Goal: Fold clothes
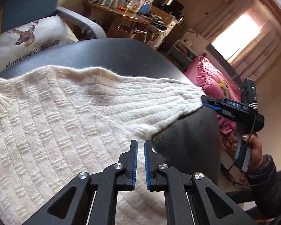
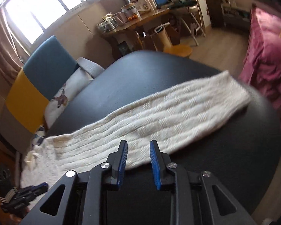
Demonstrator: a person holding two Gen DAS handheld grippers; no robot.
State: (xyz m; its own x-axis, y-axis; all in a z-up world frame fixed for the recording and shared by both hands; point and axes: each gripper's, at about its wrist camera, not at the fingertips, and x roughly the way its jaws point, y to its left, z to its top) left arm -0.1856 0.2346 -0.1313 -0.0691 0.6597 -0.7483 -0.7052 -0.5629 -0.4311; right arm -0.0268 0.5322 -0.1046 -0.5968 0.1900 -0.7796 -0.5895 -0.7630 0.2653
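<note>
Left wrist view: left tongs (image 1: 140,143) nearly pressed together, empty, over cream basket-weave knit sweater (image 1: 52,123) spread on dark round counter (image 1: 121,54); deer-print cushion (image 1: 26,39) behind.
Right wrist view: right tongs (image 2: 138,144) spread partway, gripping nothing, above ribbed sleeve (image 2: 159,116); pink bed (image 2: 267,60) beyond.

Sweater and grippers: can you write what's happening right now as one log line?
sweater: flat on dark table | sleeve: stretched out | left gripper: shut, empty | right gripper: open, empty
</note>
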